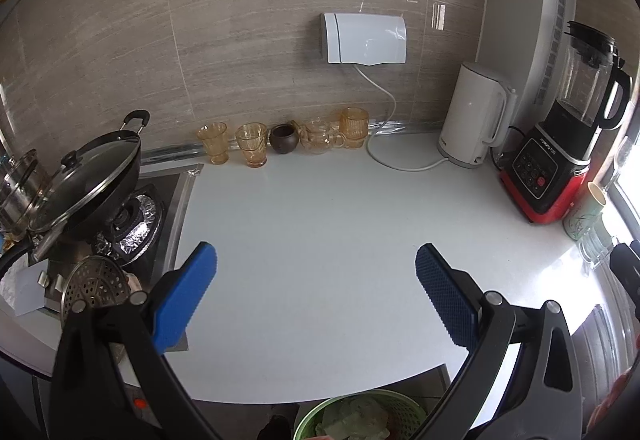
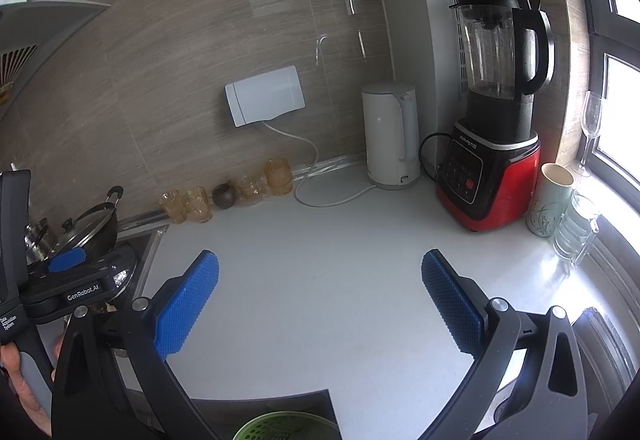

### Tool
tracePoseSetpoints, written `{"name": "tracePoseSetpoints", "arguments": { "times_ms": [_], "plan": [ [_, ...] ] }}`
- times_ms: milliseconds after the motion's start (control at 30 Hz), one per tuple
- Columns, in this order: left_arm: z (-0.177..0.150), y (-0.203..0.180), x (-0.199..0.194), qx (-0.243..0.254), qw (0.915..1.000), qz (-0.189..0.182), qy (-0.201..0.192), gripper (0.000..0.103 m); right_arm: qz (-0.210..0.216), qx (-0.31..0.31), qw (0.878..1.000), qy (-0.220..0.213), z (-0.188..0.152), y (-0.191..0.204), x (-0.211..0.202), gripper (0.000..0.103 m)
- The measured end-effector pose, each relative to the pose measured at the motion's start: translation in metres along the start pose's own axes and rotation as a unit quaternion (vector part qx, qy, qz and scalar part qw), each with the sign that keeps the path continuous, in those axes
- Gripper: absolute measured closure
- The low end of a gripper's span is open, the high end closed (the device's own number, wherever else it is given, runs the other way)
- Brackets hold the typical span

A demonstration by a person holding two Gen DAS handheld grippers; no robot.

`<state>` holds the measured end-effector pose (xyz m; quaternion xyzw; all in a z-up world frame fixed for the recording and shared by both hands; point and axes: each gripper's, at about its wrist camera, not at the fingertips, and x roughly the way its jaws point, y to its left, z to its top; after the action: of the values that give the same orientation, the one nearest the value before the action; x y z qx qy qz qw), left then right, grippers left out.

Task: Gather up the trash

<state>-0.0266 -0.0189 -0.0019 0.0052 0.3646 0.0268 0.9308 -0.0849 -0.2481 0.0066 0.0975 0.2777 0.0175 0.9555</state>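
My left gripper [image 1: 316, 260] stands open over the white countertop [image 1: 320, 207], with nothing between its blue pads. Below the counter's front edge sits a green mesh bin [image 1: 404, 410] holding pale crumpled trash [image 1: 356, 416]. My right gripper [image 2: 320, 268] is also open and empty above the same countertop [image 2: 320, 240]. The green bin's rim [image 2: 288, 426] shows at the bottom of the right wrist view. The left gripper's body [image 2: 80, 280] appears at the left edge there, held by a hand [image 2: 24, 388]. No trash lies on the visible counter.
Amber glasses [image 1: 252, 143], a dark pot [image 1: 284, 137] and a small glass teapot [image 1: 320, 135] line the back wall. A white kettle [image 1: 474, 115], a red and black blender [image 2: 496, 143] and a cup [image 2: 550, 199] stand at right. A lidded wok [image 1: 92, 175] sits on the stove at left.
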Motion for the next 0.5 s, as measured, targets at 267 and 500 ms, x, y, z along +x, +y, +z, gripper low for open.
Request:
{"name": "tracePoseSetpoints", "arguments": {
  "times_ms": [267, 500],
  "plan": [
    [-0.0006, 0.0011, -0.0011, 0.003, 0.9999, 0.008, -0.01, 0.008, 0.001, 0.0, 1.0, 0.0, -0.0019, 0.0021, -0.0009, 0.002],
    [-0.0015, -0.0034, -0.0003, 0.018, 0.9998, 0.007, -0.011, 0.008, 0.003, 0.001, 1.0, 0.002, -0.003, 0.0056, -0.0006, 0.002]
  ]
}}
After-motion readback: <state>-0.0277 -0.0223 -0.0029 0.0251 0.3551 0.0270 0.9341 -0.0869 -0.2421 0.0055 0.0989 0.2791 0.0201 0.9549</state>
